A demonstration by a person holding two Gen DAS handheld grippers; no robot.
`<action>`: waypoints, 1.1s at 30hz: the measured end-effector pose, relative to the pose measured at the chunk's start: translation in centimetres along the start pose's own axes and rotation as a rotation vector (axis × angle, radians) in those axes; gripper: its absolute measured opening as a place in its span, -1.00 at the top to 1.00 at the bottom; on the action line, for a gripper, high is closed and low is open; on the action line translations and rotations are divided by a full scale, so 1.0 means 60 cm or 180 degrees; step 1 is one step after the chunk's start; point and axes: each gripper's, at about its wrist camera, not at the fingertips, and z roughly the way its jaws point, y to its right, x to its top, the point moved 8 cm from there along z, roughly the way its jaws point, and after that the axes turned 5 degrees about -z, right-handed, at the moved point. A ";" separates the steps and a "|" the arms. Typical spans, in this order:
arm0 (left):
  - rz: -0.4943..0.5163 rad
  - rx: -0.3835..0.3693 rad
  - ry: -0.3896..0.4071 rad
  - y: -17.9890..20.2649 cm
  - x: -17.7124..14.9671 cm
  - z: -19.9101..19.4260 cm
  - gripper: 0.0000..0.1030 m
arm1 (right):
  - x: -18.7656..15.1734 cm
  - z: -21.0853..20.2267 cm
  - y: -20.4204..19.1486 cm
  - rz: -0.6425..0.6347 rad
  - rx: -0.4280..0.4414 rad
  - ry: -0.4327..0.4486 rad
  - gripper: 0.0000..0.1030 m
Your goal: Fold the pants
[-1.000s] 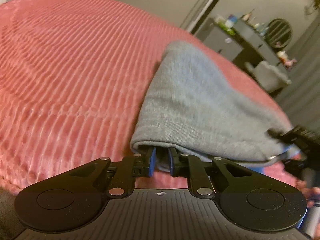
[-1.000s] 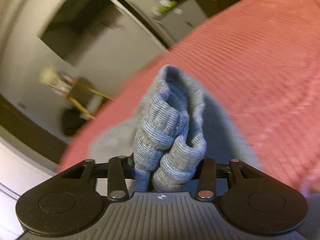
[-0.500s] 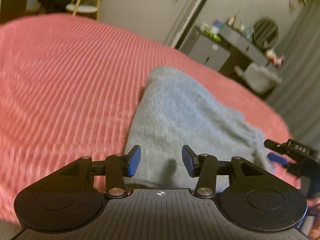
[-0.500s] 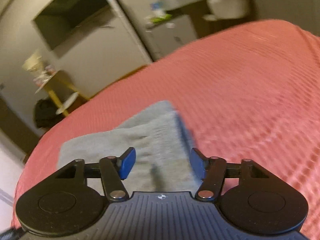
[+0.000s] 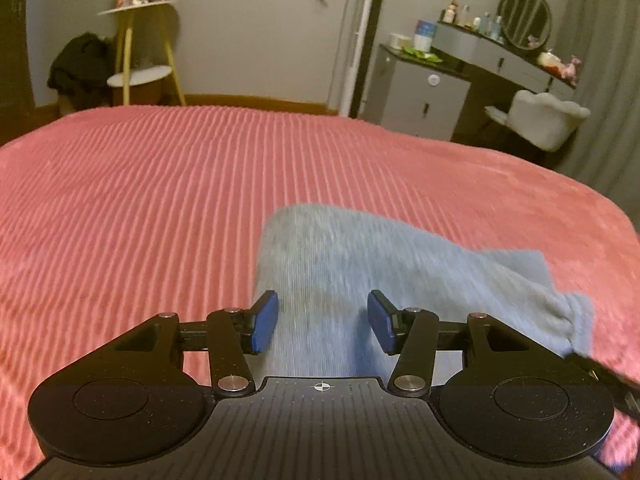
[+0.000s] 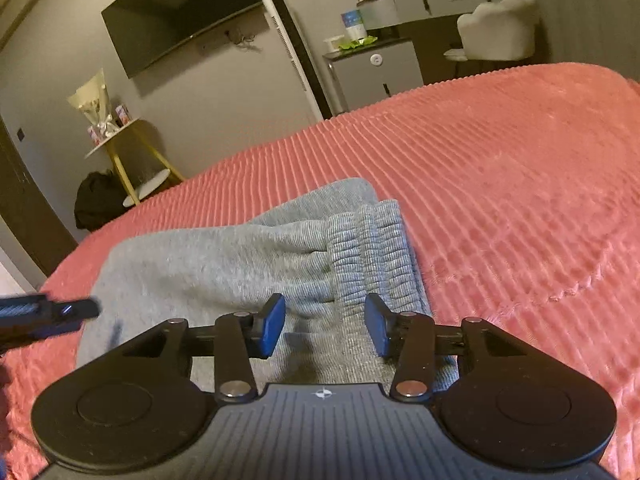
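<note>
The grey pants (image 6: 224,264) lie folded flat on the pink ribbed bedspread (image 6: 500,184), near its close edge, released since a second ago: then the left gripper was pinched shut on a folded edge and a bunched roll of ribbed cuffs stood up between the right gripper's fingers, while now both ends rest on the bed. In the right wrist view the bundle's long axis runs left to right, with the ribbed cuffs (image 6: 372,256) stacked at its right end and the smooth fold at its left. In the left wrist view the pants (image 5: 360,272) stretch from the middle toward the lower right. The left gripper (image 5: 322,322) hangs above the cloth, spread, blue pads clear of it. The right gripper (image 6: 324,330) is likewise spread above the cuff end, gripping nothing. The left gripper's tip (image 6: 60,310) shows at the left edge there.
</note>
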 end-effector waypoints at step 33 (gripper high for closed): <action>0.0253 -0.0070 -0.0439 -0.034 -0.108 -0.048 -0.43 | -0.008 -0.015 -0.015 0.0122 0.0136 0.0047 -0.39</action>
